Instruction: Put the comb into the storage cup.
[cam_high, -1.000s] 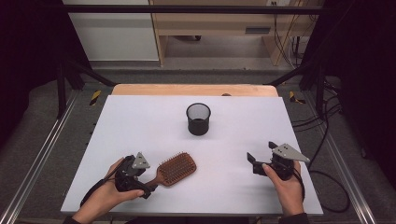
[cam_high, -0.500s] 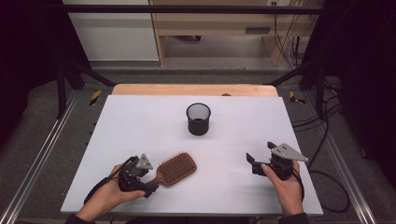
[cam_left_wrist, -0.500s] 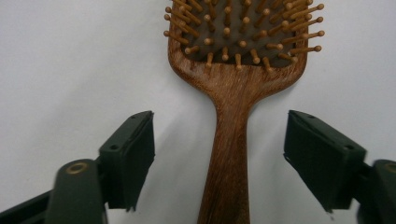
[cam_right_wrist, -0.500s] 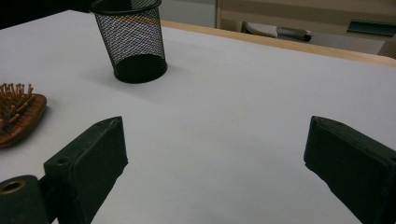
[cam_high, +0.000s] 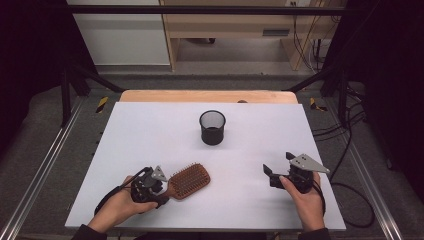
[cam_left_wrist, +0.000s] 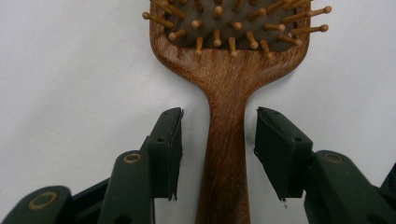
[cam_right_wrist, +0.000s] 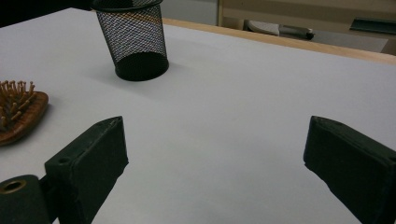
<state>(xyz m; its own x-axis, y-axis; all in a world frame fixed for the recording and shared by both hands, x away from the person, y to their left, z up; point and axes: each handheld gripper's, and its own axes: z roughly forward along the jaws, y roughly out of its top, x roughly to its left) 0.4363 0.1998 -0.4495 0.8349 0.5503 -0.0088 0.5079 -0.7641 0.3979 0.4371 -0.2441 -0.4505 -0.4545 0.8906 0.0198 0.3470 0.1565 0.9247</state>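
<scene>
The wooden paddle hairbrush (cam_high: 187, 180) lies bristles up on the white table (cam_high: 150, 130), toward the person's side from the black mesh cup (cam_high: 212, 127) and a little to its left. Its handle (cam_left_wrist: 224, 158) points away from the cup's side, straight into the left gripper (cam_left_wrist: 218, 154). That gripper's 2 jaws have just been closing and now bracket the handle, 1 on each flank, yet a strip of table shows between each pad and the wood, so nothing is pinched: the jaws count as parted with the handle between them.

To finish this grasp well, I judge the pads should meet the handle squarely just behind the flare where it widens into the head, keeping the handle centred so neither pad arrives first and skids the brush sideways. The gripper should stay low and level until both pads bite, since the rounded wood could roll out of a tilted squeeze.

The right gripper (cam_right_wrist: 215, 163), to the right of the cup and nearer the person, waits with its jaws spread wide over bare table, holding nothing.
</scene>
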